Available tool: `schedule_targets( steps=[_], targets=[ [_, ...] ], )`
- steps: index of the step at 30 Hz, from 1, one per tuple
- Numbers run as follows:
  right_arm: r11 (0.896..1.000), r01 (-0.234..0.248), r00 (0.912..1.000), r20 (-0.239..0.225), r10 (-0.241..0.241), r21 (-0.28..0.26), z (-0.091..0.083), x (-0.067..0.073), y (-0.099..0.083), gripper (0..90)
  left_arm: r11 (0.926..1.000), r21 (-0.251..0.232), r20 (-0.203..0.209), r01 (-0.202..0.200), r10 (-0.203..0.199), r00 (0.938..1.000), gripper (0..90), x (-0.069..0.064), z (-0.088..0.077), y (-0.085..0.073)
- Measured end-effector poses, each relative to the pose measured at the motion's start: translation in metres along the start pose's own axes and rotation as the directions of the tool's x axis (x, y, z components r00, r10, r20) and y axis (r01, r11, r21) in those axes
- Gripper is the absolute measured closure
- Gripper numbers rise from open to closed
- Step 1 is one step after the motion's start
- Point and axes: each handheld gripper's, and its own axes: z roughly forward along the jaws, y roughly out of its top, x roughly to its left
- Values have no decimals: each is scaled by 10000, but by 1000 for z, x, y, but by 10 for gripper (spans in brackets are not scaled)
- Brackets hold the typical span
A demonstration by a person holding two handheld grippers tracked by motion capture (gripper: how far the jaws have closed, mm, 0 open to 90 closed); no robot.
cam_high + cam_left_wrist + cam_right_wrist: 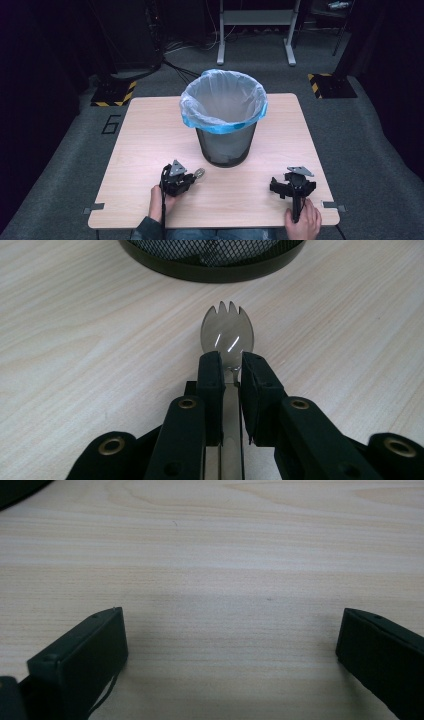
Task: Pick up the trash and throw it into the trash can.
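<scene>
One spork [227, 335] is clamped by its handle in the left tongs [231, 362], low over the bench [150, 145], head pointed at the base of the mesh bin [226, 147]. The bin, lined with a blue bag [223, 100], is taken as landmark: spork just in front of it, slightly to its left; right tongs [230, 630] in front of it toward the right, spread wide, nothing held, bare bench between them. Risks, judged: the grip is set narrow on a thin smooth handle, so the spork may pivot or slip when lifted. If not raised enough, the head may catch the bag's rim and be dropped outside the bin.
</scene>
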Motion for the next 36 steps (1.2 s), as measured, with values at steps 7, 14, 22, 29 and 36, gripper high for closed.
schedule_targets(
  steps=[7, 14, 22, 29, 36],
  targets=[
    [10000, 0, 10000, -2, 0, -1, 0, 0, 0, 0, 10000, -64, -72, -4, 4, 10000, 793, 4, -4, 3],
    [10000, -5, 10000, 9, 5, -2, 0, 0, 0, 0, 9998, -145, -102, 165, -167, 9998, 793, 8, -7, 5],
    [10000, -20, 10000, 16, 20, -1, 0, 0, 0, 0, 9998, -134, -230, 116, -119, 9997, 793, 15, -11, 5],
    [10000, -21, 10000, 17, 21, -2, 0, 0, 0, 0, 9997, -213, -389, 92, -100, 9992, 793, 20, -16, 9],
    [10000, -20, 10000, 18, 20, -2, 0, 0, 0, 0, 9994, -340, -590, -113, 93, 9982, 793, 26, -25, 20]
  ],
)
